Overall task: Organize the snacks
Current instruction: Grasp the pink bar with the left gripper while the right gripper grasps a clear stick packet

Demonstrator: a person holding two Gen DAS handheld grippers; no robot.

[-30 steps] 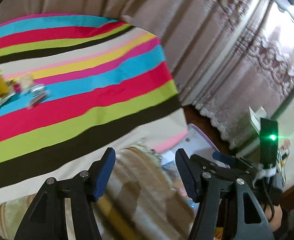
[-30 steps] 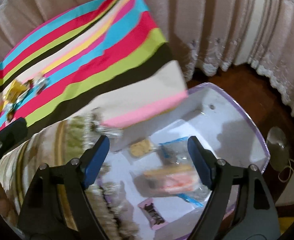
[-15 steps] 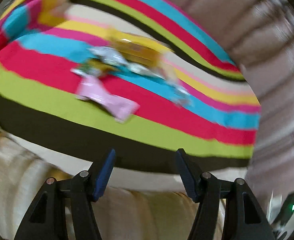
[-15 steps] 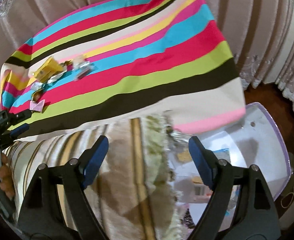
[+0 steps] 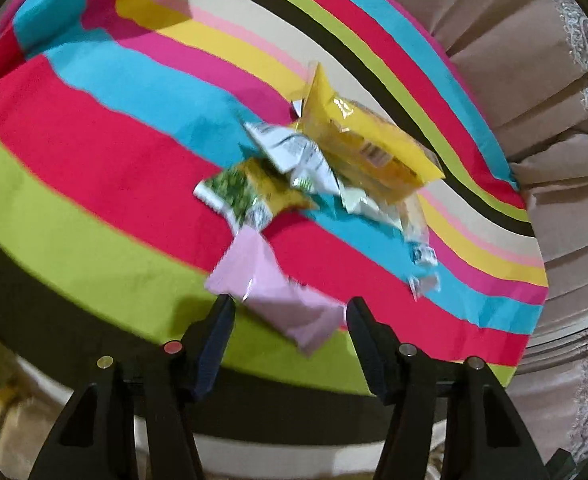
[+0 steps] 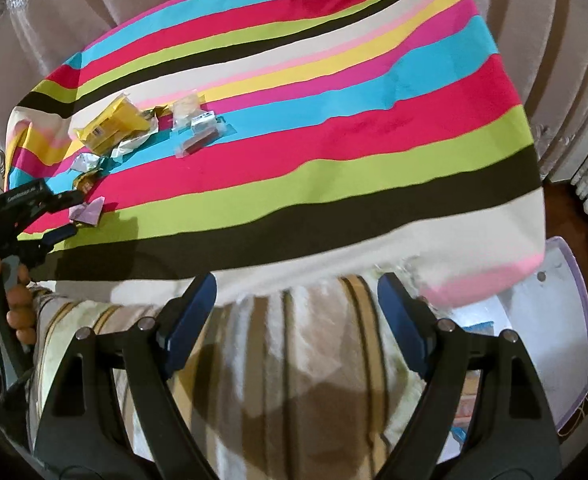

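Several snack packets lie on a striped cloth (image 5: 93, 152). A pink packet (image 5: 281, 292) lies nearest, just ahead of my open, empty left gripper (image 5: 289, 312). Beyond it are a green and yellow packet (image 5: 249, 192), a white packet (image 5: 294, 152) and a big yellow packet (image 5: 370, 144). In the right wrist view the same pile sits far left, with the yellow packet (image 6: 109, 128), the pink packet (image 6: 87, 212) and a clear packet with a red bar (image 6: 199, 138). My right gripper (image 6: 294, 300) is open and empty over the cloth's front edge, far from the snacks.
A white bin (image 6: 542, 320) with a purple rim stands low at the right, below the cloth's edge. A striped beige cover (image 6: 294, 360) hangs under the cloth. Curtains (image 6: 554, 40) surround the table. The left gripper's body (image 6: 25, 208) and a hand show at the far left.
My left gripper swung from the bin side to the snack pile and closed in on the pink packet. My right gripper rose away from the bin toward the cloth's front edge.
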